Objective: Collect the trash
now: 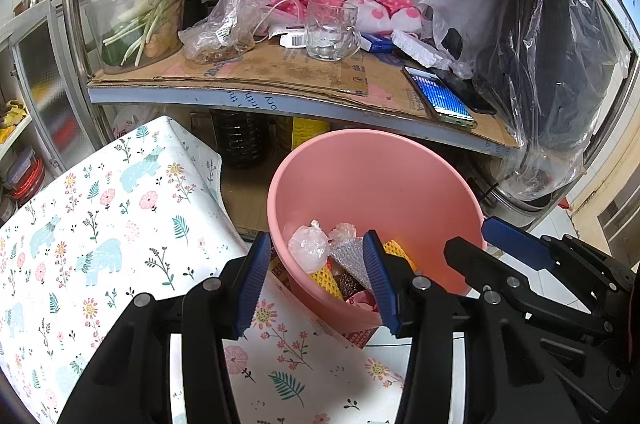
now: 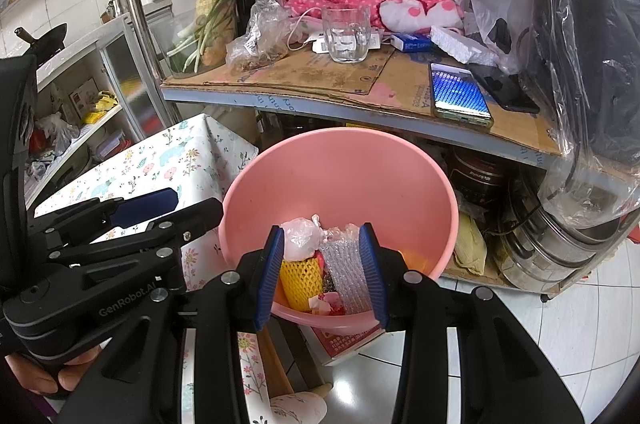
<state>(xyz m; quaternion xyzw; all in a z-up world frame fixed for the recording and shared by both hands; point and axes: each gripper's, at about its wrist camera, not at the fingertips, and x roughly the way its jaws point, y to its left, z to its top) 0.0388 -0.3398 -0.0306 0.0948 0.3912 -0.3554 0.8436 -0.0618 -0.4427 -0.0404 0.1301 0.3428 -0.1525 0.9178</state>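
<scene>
The trash [image 2: 316, 264] lies in the bottom of the pink bin [image 2: 340, 175]: a crumpled clear bag [image 2: 300, 238], bubble wrap [image 2: 346, 272], a yellow foam net [image 2: 300, 278] and some red and pink scraps. The bin stands on the tiled floor, just in front of the metal shelf [image 2: 280, 103] and right beside the table with the floral cloth [image 1: 100, 224]. The right gripper [image 2: 324, 264] hangs over the bin's near rim, jaws parted and empty (the trash shows between them but lies well below). The left gripper [image 1: 316, 284] is released too, one finger over the cloth, the other over the bin. On the shelf above the bin stand a glass mug [image 1: 330, 29] and a lit phone [image 1: 440, 95].
</scene>
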